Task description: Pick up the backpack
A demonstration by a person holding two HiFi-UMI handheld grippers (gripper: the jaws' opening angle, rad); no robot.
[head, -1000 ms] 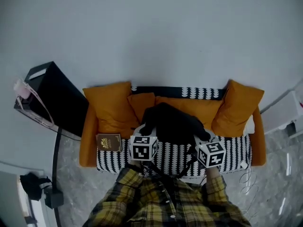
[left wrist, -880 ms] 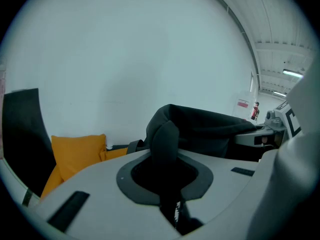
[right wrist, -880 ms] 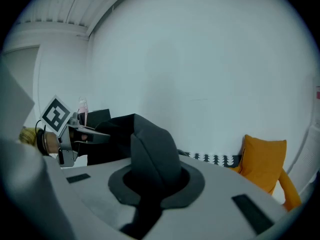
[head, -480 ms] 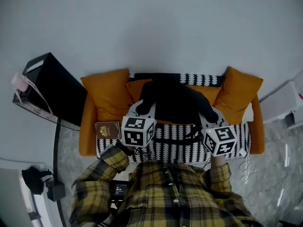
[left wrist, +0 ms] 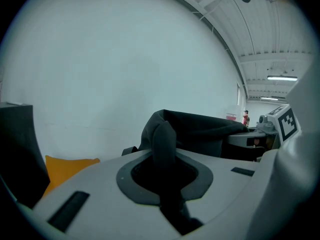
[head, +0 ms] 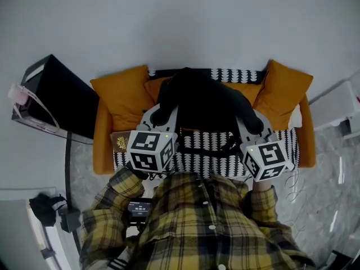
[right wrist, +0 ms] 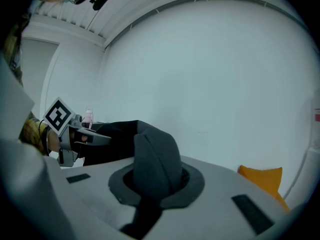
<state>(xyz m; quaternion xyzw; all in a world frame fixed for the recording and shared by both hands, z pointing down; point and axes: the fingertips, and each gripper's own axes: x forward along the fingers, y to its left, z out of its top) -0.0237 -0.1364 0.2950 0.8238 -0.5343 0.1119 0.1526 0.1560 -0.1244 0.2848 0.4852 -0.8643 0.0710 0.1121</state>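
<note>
The black backpack (head: 202, 103) hangs between my two grippers, above the orange sofa (head: 103, 151) with its black-and-white patterned seat (head: 289, 151). In the head view my left gripper (head: 159, 116) is shut on the pack's left side and my right gripper (head: 253, 124) is shut on its right side. A fold of the backpack's black fabric (left wrist: 162, 139) is pinched in the jaws in the left gripper view. The right gripper view shows a similar fold (right wrist: 155, 159) gripped there. A black strap (head: 208, 149) dangles below the pack over the seat.
Orange cushions (head: 121, 91) (head: 284, 89) line the sofa back. A brown booklet (head: 119, 142) lies at the seat's left end. A black box (head: 56, 97) stands left of the sofa and a white cabinet (head: 334, 117) right of it. Dark gear (head: 48, 210) sits on the floor.
Both grippers have risen together with the backpack in them. The pack has come up off the seat and now hangs in front of the sofa back, its strap trailing below.
</note>
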